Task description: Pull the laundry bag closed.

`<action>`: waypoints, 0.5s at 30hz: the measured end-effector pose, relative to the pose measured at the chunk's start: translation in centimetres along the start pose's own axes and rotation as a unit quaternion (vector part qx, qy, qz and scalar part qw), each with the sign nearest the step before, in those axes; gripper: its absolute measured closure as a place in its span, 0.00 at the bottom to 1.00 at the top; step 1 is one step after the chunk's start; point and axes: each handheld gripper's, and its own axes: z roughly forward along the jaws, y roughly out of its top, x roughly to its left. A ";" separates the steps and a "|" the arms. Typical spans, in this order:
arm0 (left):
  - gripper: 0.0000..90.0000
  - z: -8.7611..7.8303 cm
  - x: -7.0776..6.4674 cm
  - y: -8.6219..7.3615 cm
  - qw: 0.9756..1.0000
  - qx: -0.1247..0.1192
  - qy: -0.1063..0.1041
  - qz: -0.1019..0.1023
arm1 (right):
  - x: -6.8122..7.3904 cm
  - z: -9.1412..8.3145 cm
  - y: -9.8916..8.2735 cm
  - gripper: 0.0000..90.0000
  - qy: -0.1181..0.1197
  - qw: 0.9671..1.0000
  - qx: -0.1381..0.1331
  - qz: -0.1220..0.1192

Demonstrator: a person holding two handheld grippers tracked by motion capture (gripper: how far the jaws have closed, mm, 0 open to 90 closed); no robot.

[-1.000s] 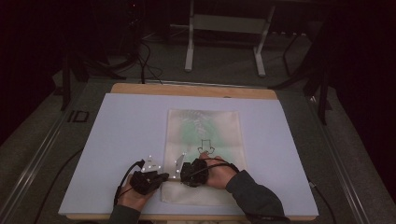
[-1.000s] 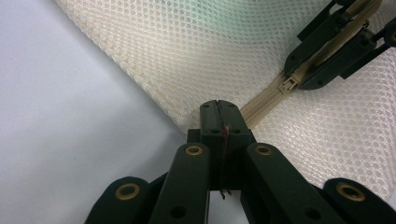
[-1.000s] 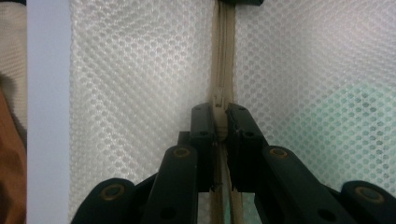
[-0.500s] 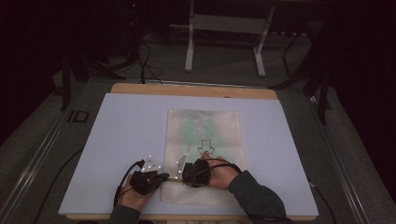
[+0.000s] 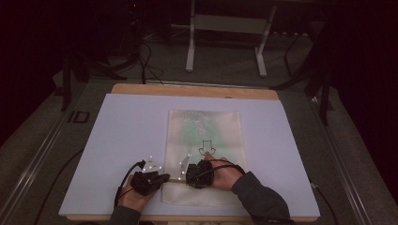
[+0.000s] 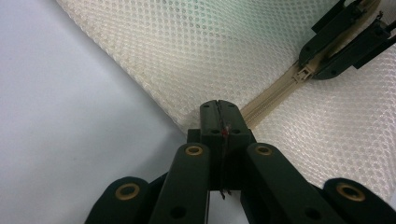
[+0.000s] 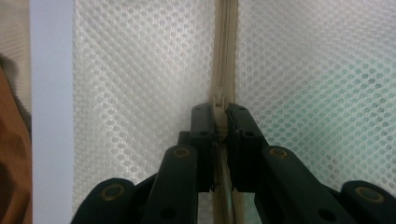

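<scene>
While both clenched: left claw point(image 6: 218, 108) on mesh bag point(image 6: 196, 51) edge, right claw point(image 7: 220, 114) on zipper pull point(image 7: 218, 101).

the high view is dimly lit and soft; the worktop point(image 5: 117, 140) is seen pale against near-black surroundings. in both gripper views the mesh is evenly lit and sharp, while the near jaws are rendered dark and slightly blurred.

From above the person's side we look forward and down over the whole tabletop point(image 5: 117, 140). Our two gripper views sit very close, each looking along its hand-held gripper's jaws. All three share the mesh bag point(image 5: 206, 126) point(image 6: 224, 51) point(image 7: 140, 93) and its zipper point(image 6: 273, 95) point(image 7: 224, 70).
</scene>
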 end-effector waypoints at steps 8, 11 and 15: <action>0.99 0.0 0.0 0.0 1.000 0.000 0.000 0.000 | 0.1 -0.2 -0.4 0.92 -0.001 1.000 0.007 0.003; 0.99 0.0 0.0 0.0 1.000 0.000 0.000 0.000 | 0.1 -0.3 -0.5 0.91 -0.001 1.000 0.004 0.002; 0.99 0.0 0.0 0.0 1.000 0.000 0.000 0.000 | 0.1 -0.4 -0.6 0.92 -0.002 1.000 0.005 0.001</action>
